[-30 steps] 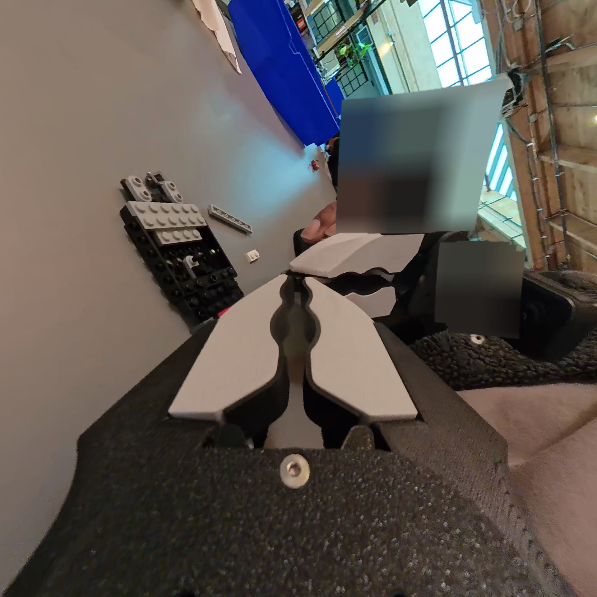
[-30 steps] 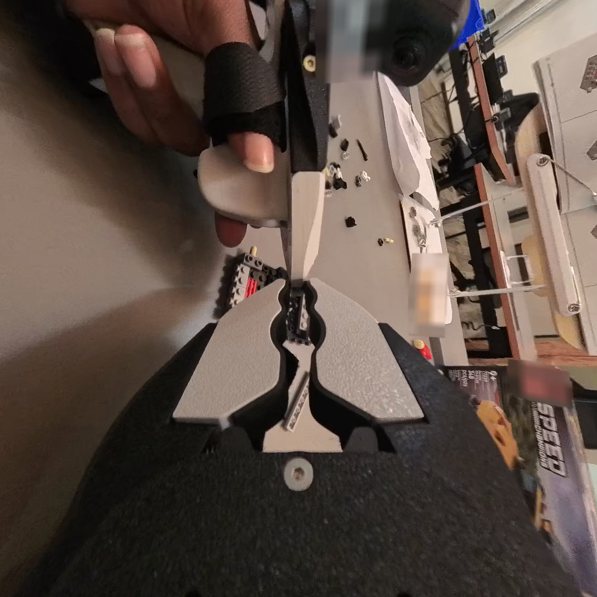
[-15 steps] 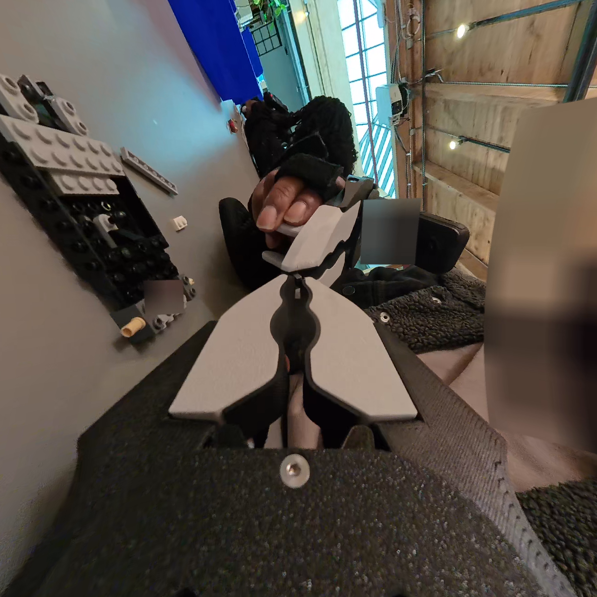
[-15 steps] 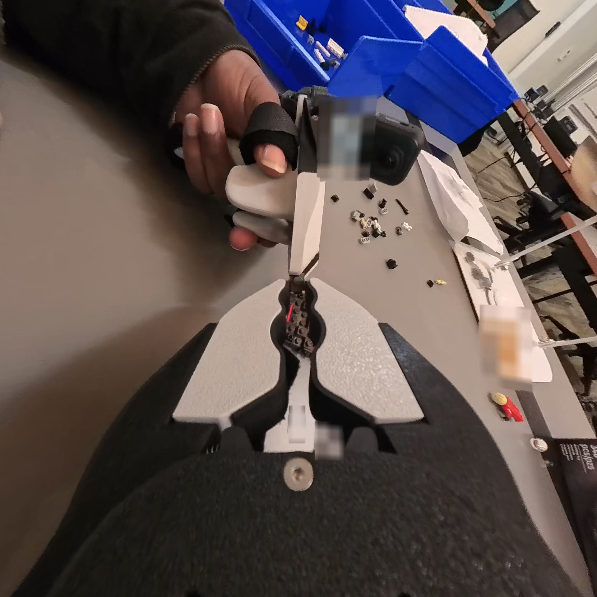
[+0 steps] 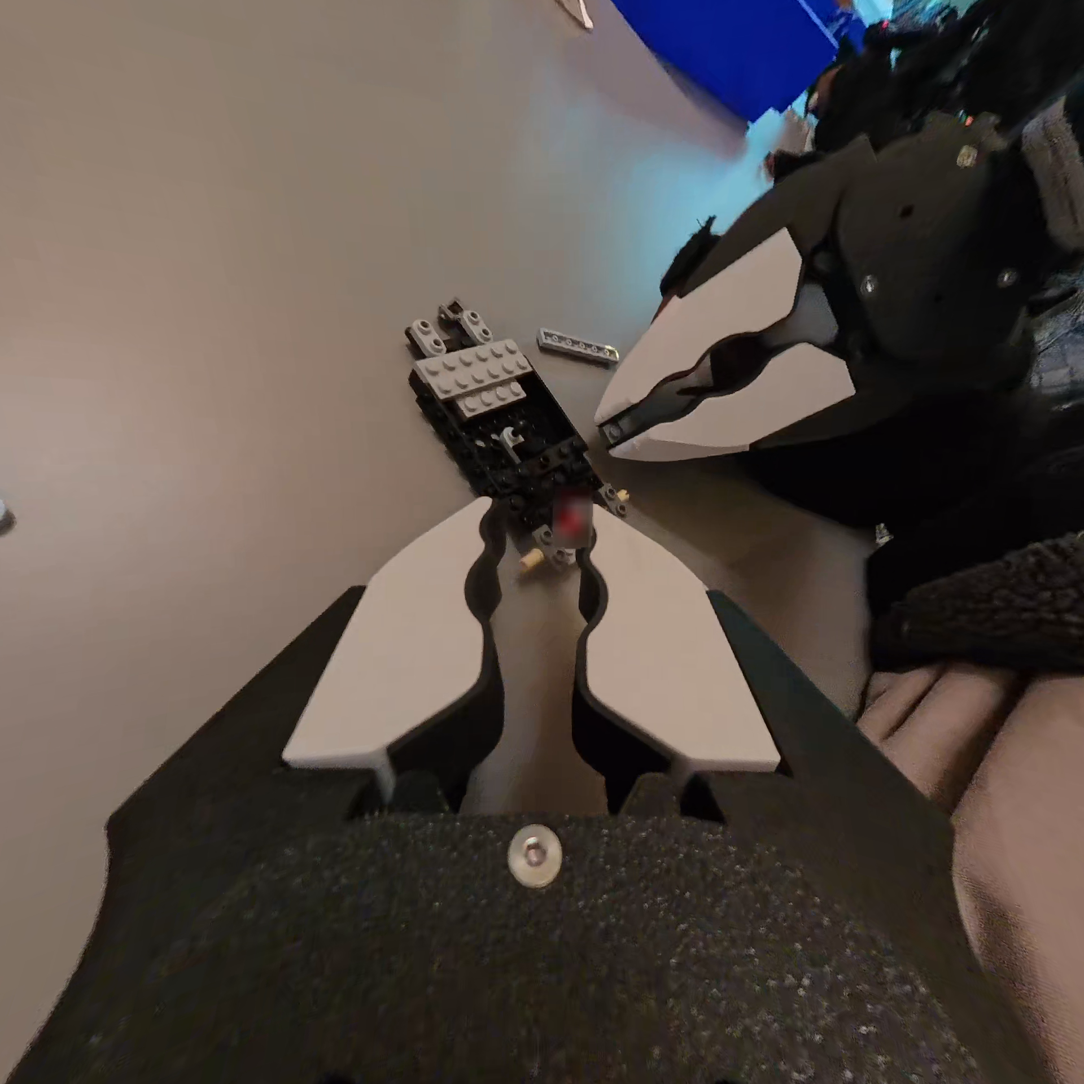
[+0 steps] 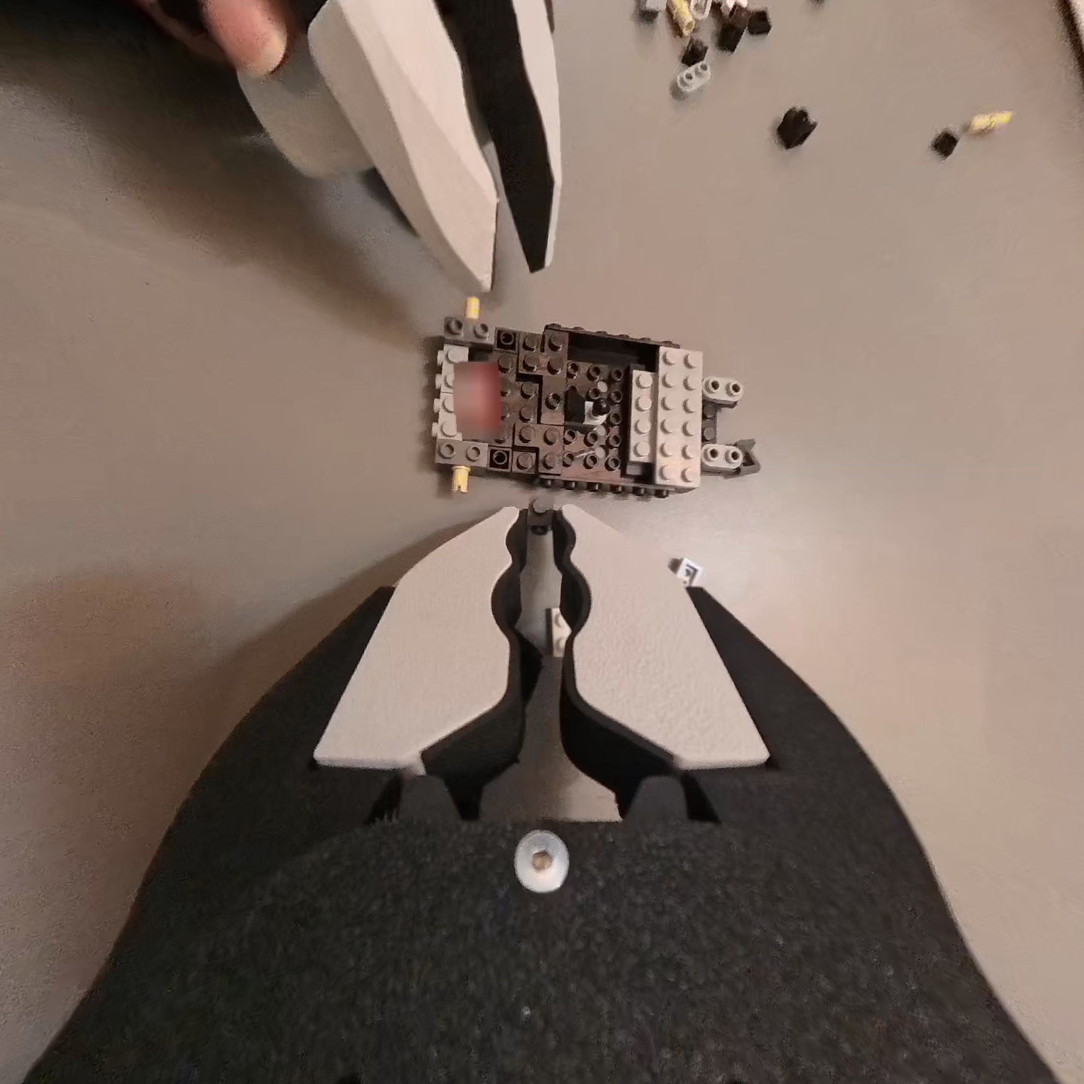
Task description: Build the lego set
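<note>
**Grey plate pinched, chassis lying free on the worktop**

Grey and small, the plate (image 6: pixel 538 516) is clamped at the very tip of your right tongs (image 6: pixel 541 511), pads closed on its edges. Your left tongs (image 5: pixel 537 516) stand apart, empty, straddling the near end of the chassis (image 5: pixel 498 422) without a confirmed touch. The chassis lies flat on the worktop (image 6: pixel 234 410), studs up, just ahead of the right tongs. A loose grey strip (image 5: pixel 578 355) lies just beside its far end.

Assessment: the plate is light, stiff and smooth, and a tip hold this shallow may let it twist or pop out under pressing load. The chassis is light and will slide or tip if pressed unsupported. Brace it by the long side walls, clear of the tan axle pins (image 6: pixel 459 478), which look fragile.
</note>
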The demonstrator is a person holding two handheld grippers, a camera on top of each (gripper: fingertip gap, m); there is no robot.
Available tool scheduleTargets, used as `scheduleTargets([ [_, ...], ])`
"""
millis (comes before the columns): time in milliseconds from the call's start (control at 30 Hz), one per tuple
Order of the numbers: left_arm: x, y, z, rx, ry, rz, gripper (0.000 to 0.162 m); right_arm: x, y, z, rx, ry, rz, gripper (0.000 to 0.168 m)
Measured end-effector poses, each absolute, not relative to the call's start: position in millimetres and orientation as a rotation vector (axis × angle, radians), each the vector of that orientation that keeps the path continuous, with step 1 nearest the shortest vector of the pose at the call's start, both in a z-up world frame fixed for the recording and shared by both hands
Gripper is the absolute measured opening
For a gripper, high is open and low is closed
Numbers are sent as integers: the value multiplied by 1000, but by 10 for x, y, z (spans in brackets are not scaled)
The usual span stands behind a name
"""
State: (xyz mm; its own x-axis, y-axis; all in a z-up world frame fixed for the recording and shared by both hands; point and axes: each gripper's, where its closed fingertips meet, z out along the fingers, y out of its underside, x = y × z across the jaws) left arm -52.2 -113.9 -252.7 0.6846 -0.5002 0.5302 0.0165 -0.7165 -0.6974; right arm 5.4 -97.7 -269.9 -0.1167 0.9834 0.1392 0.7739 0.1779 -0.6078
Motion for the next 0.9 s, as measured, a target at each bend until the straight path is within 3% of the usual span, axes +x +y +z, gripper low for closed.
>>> scheduleTargets([
  [33, -504, -1150, -2541, -2205, 392, -948, 22, 48, -982, -2704, -1666, -1942, 550, 7],
  [900, -716, -1061, -2637, -2248, 404, -683, 19, -6, -1022, -2718, -1795, -1949, 553, 7],
])
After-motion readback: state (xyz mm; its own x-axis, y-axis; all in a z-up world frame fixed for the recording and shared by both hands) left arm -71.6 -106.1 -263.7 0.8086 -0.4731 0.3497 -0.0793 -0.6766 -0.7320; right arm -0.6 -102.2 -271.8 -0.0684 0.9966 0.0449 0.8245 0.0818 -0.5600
